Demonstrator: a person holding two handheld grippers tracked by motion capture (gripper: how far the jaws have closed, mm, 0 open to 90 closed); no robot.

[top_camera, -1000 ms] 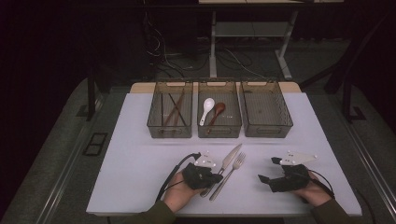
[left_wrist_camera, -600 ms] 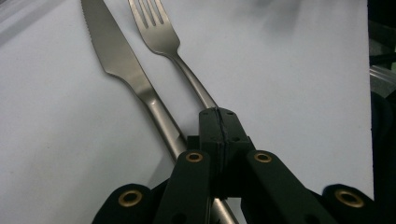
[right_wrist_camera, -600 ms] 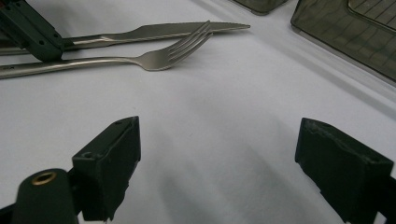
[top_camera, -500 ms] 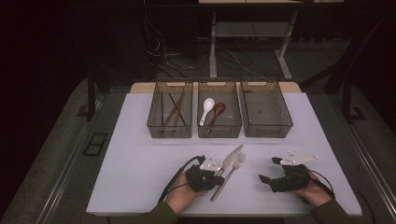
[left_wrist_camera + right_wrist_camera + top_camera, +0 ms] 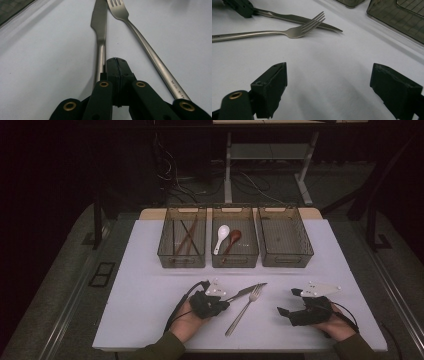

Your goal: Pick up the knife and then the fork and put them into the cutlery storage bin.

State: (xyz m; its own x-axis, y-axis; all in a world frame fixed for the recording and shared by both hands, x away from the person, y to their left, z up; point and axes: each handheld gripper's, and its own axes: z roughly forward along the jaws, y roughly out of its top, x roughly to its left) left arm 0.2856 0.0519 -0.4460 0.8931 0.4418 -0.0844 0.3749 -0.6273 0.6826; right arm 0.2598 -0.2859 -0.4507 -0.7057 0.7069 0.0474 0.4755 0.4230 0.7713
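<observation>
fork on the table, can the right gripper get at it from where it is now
Probably yes. The right gripper sits with jaws wide open over bare table, and the fork lies ahead with nothing between. The left gripper, shut beside the knife, sits near the fork's handle end, so its tines look easier.

Two hands with grippers, low over the table near the person

The left hand enters from 6 o'clock and carries the left gripper, which points toward 2 o'clock; its two black jaws are pressed together, pad against pad, and its cable loops back toward 8 o'clock along the green sleeve. The right hand enters from 5 o'clock and carries the right gripper, which points toward 10 o'clock; its jaws stand wide apart with nothing between them. The two grippers are well apart, the right one at 3 o'clock from the left one.
</observation>
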